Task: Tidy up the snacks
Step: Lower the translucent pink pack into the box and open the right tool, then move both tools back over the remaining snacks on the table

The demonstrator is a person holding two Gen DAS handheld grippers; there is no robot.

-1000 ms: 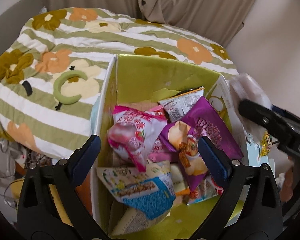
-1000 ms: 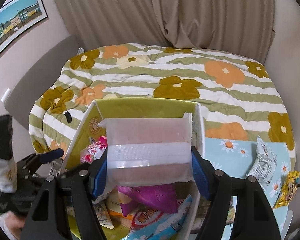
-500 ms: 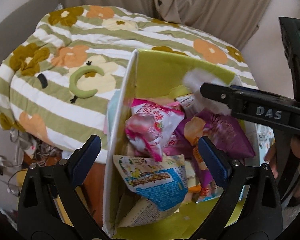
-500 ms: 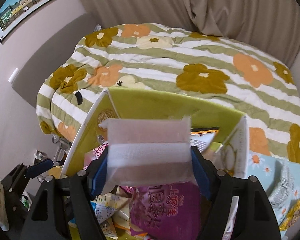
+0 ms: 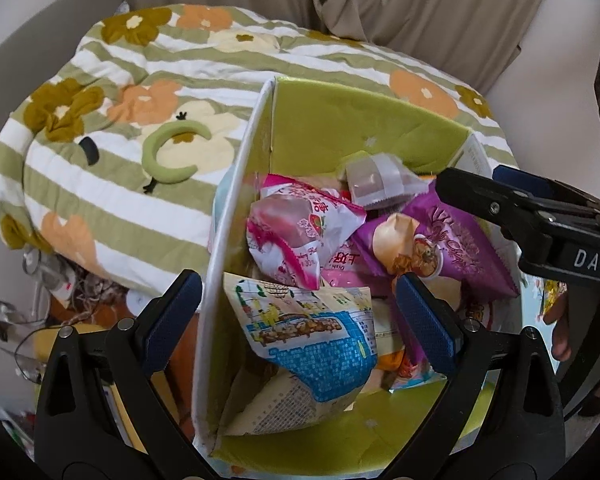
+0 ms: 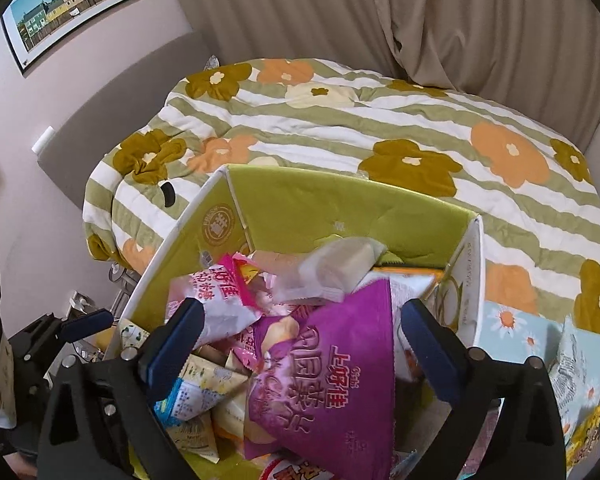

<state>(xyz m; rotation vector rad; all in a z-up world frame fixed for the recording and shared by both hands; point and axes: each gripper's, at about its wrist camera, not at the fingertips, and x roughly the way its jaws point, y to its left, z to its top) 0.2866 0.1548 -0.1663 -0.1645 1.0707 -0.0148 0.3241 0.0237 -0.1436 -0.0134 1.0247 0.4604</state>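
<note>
Bed [image 6: 380, 128]: covered by a green-and-white striped quilt [image 5: 112, 184] with orange, brown and cream flowers; beige curtains [image 6: 480, 20] hang behind it.

Box [image 6: 340, 208]: open-topped, white outside, lime-green inside, standing on the bed's near side. It is piled with snack packets.

Purple chip bag [image 6: 332, 376]: largest packet, lying on top of the pile toward the box's right side; also seen in the left wrist view [image 5: 452, 240].

Pink-and-white packet [image 5: 300, 232]: rests on the pile left of the purple bag, near the box's left wall.

Blue-and-white packet [image 5: 312, 340]: leans at the near end of the box, just below the pink one.

Translucent white packet [image 5: 380, 180]: lies loose on the pile at the far end of the box, touching neither gripper; right wrist view shows it crumpled against the green back wall [image 6: 332, 268].

Loose packets [image 6: 576, 364]: lie outside the box to its right, on a pale blue daisy-print cloth.

Right gripper [image 6: 300, 344]: above the box, jaws opening and already wide; nothing is pinched between them, though the purple bag lies below the gap. In the left wrist view it reaches in from the right [image 5: 516, 200].

Left gripper [image 5: 296, 320]: jaws wide, straddling the box's left wall and the near packets, gripping nothing.

Framed picture [image 6: 72, 4]: on the wall, upper left.
</note>
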